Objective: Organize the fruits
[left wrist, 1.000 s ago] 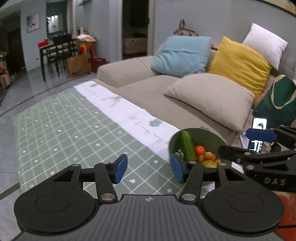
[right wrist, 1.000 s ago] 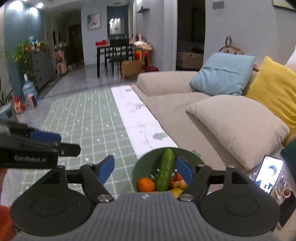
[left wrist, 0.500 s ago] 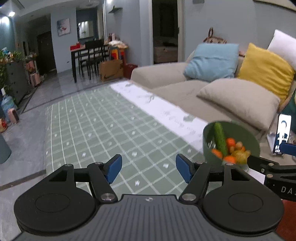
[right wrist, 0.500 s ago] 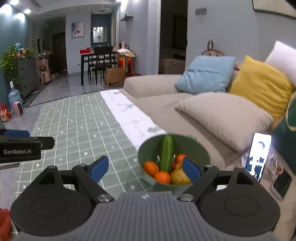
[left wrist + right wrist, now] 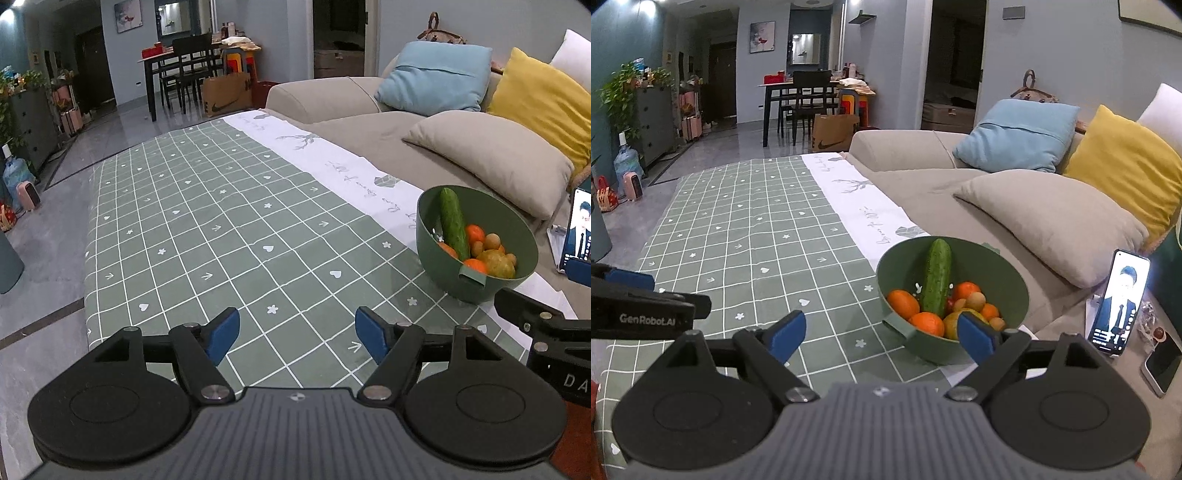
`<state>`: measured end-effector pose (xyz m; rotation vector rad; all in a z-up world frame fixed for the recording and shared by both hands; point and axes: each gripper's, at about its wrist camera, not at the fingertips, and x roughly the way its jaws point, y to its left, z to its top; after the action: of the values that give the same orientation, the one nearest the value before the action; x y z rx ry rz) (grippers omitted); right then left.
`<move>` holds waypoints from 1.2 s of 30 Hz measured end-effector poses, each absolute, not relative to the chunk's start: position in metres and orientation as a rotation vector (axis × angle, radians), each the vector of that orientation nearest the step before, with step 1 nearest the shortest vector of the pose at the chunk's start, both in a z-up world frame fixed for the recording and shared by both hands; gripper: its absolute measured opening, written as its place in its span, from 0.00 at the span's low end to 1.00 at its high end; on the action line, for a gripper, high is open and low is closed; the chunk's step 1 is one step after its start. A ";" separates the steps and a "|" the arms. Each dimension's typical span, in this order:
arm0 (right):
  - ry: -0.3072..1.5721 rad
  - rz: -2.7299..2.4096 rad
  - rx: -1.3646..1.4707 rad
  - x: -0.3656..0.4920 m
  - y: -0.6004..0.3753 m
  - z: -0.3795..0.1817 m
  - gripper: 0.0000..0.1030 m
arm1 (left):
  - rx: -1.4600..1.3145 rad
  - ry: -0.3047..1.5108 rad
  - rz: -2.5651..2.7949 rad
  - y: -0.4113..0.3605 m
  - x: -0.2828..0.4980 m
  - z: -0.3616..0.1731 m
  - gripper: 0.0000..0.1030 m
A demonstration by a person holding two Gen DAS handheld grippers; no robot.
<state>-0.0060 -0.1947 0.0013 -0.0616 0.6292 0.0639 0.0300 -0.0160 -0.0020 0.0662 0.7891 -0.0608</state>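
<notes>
Fruits sit heaped in a green bowl [image 5: 991, 266] on the table [image 5: 221, 229], near the edge that faces the beige sofa [image 5: 923, 184]. A long cucumber [image 5: 936, 282] leans upright against the bowl's far wall. Around its base: several oranges [image 5: 903, 303], a yellowish fruit [image 5: 496, 263] and a few small tan round ones, too small to name. Table covered in a green checked cloth with a white printed border strip.

Left gripper [image 5: 297, 334]: jaws have just been opening, now wide, nothing between them; over bare cloth, bowl well off to its right.

Right gripper [image 5: 882, 332]: jaws have just been opening, also wide and empty. Its right blue pad overlaps the bowl's near rim in view; contact cannot be told.

A lit phone [image 5: 1117, 301] stands propped right of the bowl.
</notes>
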 end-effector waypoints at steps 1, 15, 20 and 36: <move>0.631 0.064 -0.059 -0.006 -0.194 0.001 0.83 | 0.067 0.791 -0.061 -0.017 0.031 -0.002 0.82; 0.633 0.071 -0.059 -0.006 -0.192 0.000 0.84 | 0.058 0.795 -0.053 -0.016 0.031 0.000 0.82; 0.634 0.071 -0.059 -0.006 -0.192 0.000 0.85 | 0.063 0.795 -0.056 -0.017 0.031 0.000 0.82; 0.636 0.071 -0.062 -0.007 -0.191 0.000 0.85 | 0.060 0.796 -0.055 -0.016 0.031 0.000 0.82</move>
<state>-0.0067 -0.1914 -0.0002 -0.0616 0.6356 0.0712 0.0307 -0.0157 -0.0003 0.0596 0.7958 -0.0552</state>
